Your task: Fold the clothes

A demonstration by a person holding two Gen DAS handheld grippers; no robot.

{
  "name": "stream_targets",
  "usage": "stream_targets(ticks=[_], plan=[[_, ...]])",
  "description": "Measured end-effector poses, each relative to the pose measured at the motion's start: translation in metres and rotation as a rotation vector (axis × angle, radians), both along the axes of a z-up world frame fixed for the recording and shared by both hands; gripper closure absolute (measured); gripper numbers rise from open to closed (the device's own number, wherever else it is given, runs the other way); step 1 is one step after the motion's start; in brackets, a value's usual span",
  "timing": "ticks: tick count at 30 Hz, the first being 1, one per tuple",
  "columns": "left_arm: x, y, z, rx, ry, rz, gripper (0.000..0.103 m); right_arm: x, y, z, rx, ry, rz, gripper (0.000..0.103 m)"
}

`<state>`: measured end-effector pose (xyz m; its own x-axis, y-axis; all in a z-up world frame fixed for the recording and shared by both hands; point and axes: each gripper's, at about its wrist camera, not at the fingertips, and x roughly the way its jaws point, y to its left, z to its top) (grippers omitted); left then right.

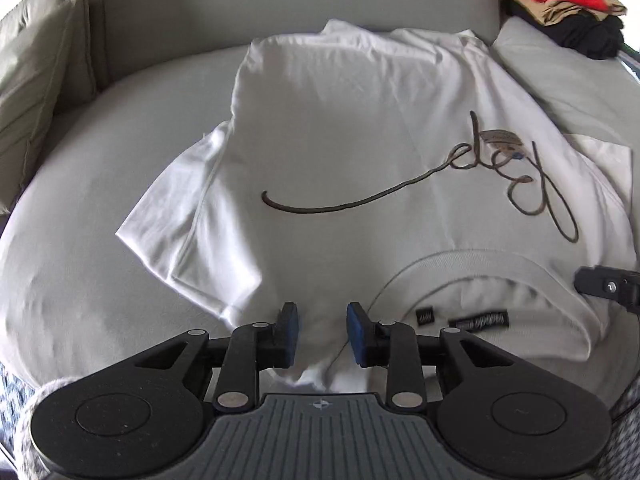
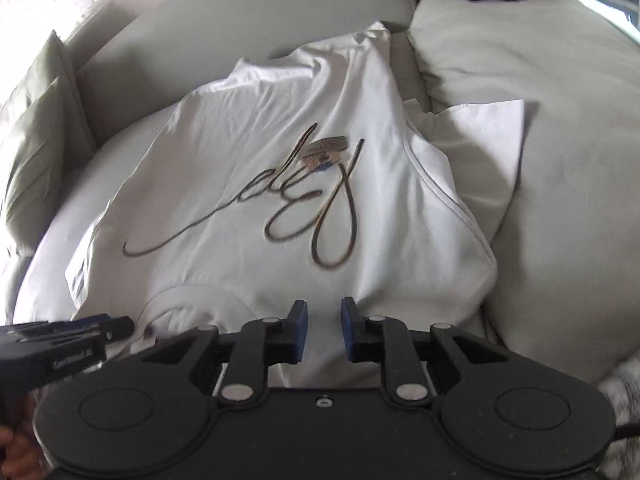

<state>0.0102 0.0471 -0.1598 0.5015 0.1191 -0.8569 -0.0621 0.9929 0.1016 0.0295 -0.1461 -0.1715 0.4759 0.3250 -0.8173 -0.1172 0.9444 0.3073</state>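
While both tongs sit at the near edge of the white T-shirt (image 1: 340,140), the work looks to be at the gripping stage: the shirt lies spread front-up on a pale sofa cushion (image 1: 80,260) and no fold seems made yet. The left gripper (image 1: 322,334) stands released, its blue pads apart with shoulder cloth bunched between and just under them, not pinched. The right gripper (image 2: 324,330) is likewise released, pads apart over the other shoulder. Between the two tongs lies the ribbed collar (image 1: 480,264), and just inside it two small black neck labels (image 1: 478,320); their woven lettering is too blurred to read.

My judgement is that the next move calls for each tong to close on its own shoulder seam, taking both layers, and then to lift and carry the top edge evenly so the cloth does not skew.

Beyond the left tong the sleeve (image 1: 180,232) fans out flat; beyond the right one the other sleeve (image 2: 480,152) lies over the cushion gap. Farther ahead, across the chest, runs dark looping script (image 2: 320,208) that reads roughly as "deg", though I cannot be sure, with a small tan emblem (image 2: 326,148) above it, its text illegible. Farthest off, past the hem, a pile of red, tan and black clothes (image 1: 568,4) rests on the next cushion.
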Motion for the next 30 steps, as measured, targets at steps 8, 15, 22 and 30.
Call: stream_targets(ticks=[8, 15, 22, 30], plan=[[-0.016, 0.003, 0.036, -0.109, 0.002, -0.006, 0.076, -0.011, -0.049, 0.022, 0.140, 0.053, -0.093, 0.084], [0.021, -0.036, 0.038, -0.100, -0.039, -0.124, 0.066, 0.021, -0.117, 0.044, 0.314, -0.070, -0.344, 0.064], [0.050, -0.063, 0.003, -0.139, 0.051, -0.192, 0.074, 0.068, -0.167, 0.016, 0.322, -0.051, -0.508, 0.065], [0.052, -0.065, -0.006, -0.136, 0.075, -0.201, 0.073, 0.115, -0.169, -0.016, 0.337, -0.031, -0.455, 0.073]])
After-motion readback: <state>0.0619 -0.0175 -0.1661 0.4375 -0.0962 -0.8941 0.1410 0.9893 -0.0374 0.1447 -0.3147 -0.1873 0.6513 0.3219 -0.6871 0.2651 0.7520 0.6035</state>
